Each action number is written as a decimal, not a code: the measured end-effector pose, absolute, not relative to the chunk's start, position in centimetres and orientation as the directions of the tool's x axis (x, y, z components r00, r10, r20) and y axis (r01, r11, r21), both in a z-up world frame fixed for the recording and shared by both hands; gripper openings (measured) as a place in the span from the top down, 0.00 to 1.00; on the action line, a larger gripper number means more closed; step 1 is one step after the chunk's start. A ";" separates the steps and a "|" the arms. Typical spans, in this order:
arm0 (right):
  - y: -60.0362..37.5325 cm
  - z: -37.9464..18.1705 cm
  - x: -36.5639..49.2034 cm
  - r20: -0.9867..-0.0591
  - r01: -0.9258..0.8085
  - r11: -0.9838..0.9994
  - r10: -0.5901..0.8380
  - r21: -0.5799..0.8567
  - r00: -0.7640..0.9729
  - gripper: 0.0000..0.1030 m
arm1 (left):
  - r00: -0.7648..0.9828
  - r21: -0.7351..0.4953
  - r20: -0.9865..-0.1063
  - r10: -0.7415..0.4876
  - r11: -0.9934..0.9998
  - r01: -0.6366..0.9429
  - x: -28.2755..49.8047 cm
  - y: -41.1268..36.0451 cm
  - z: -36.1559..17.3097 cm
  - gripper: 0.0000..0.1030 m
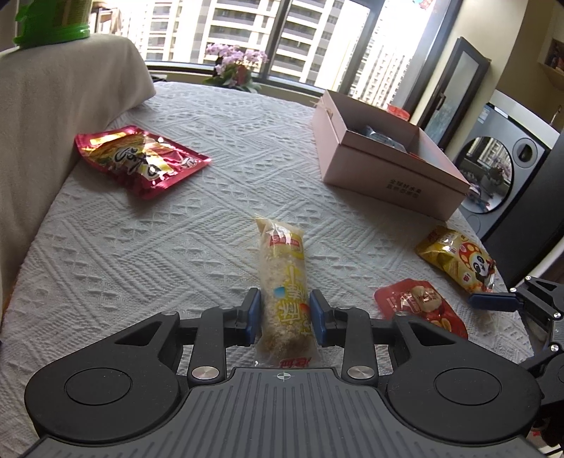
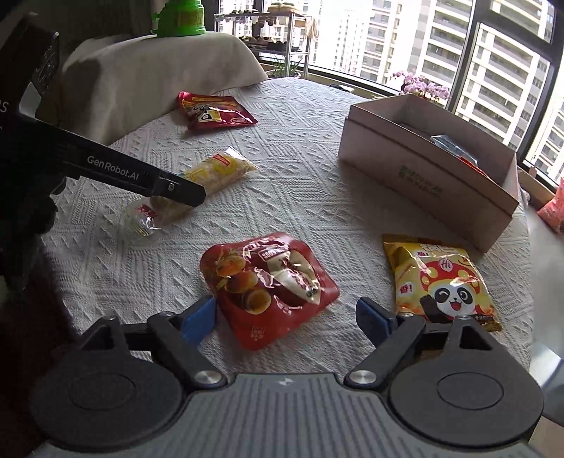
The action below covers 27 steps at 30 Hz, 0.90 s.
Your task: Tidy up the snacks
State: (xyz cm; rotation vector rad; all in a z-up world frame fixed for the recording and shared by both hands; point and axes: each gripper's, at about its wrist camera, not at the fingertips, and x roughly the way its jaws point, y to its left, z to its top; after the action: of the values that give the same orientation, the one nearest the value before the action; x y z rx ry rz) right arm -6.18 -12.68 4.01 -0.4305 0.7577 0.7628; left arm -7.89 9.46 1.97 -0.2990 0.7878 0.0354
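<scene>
Crinkly film on rice-cake pack (image 1: pixel 283 282): left tongs (image 1: pixel 284 315) pinch near end; may sag, slip. Right tongs (image 2: pixel 285 317) spread around red pouch (image 2: pixel 269 285).

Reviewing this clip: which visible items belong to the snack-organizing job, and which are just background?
Job: long yellow snack pack, left gripper, red pastry pouch, right gripper, panda bag, red-gold bag, box.
Background: green container, orchids.
</scene>
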 end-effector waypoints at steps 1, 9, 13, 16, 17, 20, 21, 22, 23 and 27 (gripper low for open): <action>-13.2 4.1 -6.0 -0.743 -0.732 0.675 0.440 -0.096 0.504 0.16 | 0.707 -0.252 -0.702 -0.079 0.957 -0.143 -7.9 9.4 2.0 0.66; -16.0 5.4 -5.7 -0.697 -0.626 0.774 0.398 -0.094 0.597 0.16 | 0.707 -0.243 -0.704 -0.073 0.960 -0.143 -7.7 9.2 1.9 0.66; -14.2 5.9 -5.2 -0.688 -0.675 0.737 0.507 0.034 0.519 0.16 | 0.706 -0.243 -0.704 -0.073 0.959 -0.143 -7.7 9.1 1.9 0.66; -11.7 5.1 -4.6 -0.706 -0.686 0.727 0.505 0.037 0.497 0.15 | 0.708 -0.243 -0.703 -0.073 0.960 -0.143 -7.7 9.1 1.9 0.66; -10.9 4.7 -4.5 -0.712 -0.694 0.719 0.502 0.028 0.492 0.15 | 0.707 -0.242 -0.703 -0.072 0.960 -0.143 -7.7 9.1 1.9 0.66; -9.1 3.6 -4.2 -0.731 -0.709 0.705 0.481 -0.006 0.484 0.15 | 0.705 -0.236 -0.706 -0.071 0.962 -0.139 -7.6 9.1 1.9 0.66; -8.9 3.4 -4.2 -0.734 -0.708 0.706 0.472 -0.017 0.488 0.16 | 0.704 -0.233 -0.707 -0.071 0.963 -0.138 -7.5 9.0 1.9 0.66; -8.8 3.5 -4.3 -0.731 -0.710 0.704 0.474 -0.021 0.492 0.20 | 0.702 -0.230 -0.708 -0.070 0.964 -0.136 -7.3 9.0 1.9 0.66; -8.9 3.7 -4.4 -0.728 -0.714 0.699 0.477 -0.024 0.492 0.25 | 0.701 -0.225 -0.710 -0.069 0.965 -0.134 -7.0 9.0 1.9 0.66; -10.3 5.1 -5.1 -0.704 -0.707 0.706 0.486 -0.033 0.518 0.24 | 0.692 -0.205 -0.719 -0.058 0.970 -0.132 -5.6 8.7 2.0 0.66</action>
State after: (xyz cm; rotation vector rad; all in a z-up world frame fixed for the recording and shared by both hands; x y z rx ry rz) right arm -5.14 -10.26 5.05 -0.3361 0.7270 0.7319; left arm -5.62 8.73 2.01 -0.2498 0.8072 0.0415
